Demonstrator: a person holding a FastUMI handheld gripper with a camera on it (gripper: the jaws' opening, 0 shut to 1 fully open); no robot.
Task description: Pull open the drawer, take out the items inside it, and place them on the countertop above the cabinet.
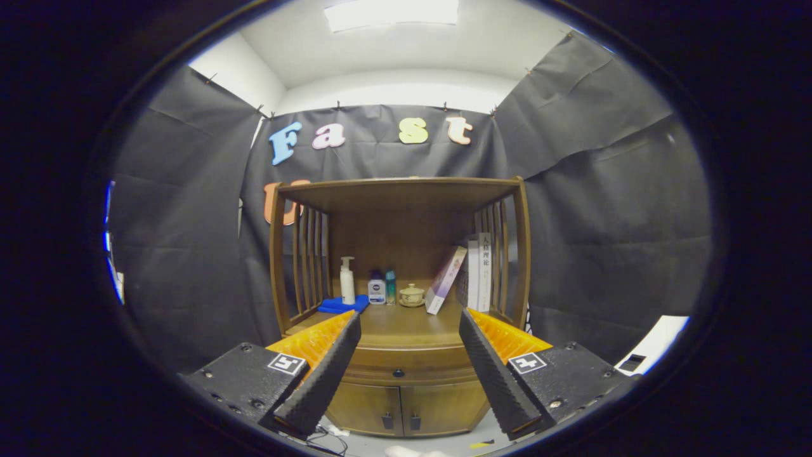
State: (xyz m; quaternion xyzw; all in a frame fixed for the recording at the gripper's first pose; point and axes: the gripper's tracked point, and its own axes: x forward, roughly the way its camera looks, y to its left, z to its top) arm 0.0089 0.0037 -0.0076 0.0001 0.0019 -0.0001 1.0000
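A brown wooden cabinet (406,355) stands ahead against the booth wall. Its drawer (406,370) is closed, with a small dark knob (398,373) at its middle, and what lies inside is hidden. Above the drawer runs the countertop (406,324), roofed by a shelf on slatted sides. My gripper (409,320) is open, held back from the cabinet, with nothing between its fingers. The drawer front and knob show in the gap between the fingers, a little below their tips.
At the back of the countertop stand a white pump bottle (347,280) on a blue cloth (339,306), two small bottles (382,289), a lidded cup (412,295), a leaning book (446,279) and upright books (479,271). Two cabinet doors (406,409) sit below the drawer.
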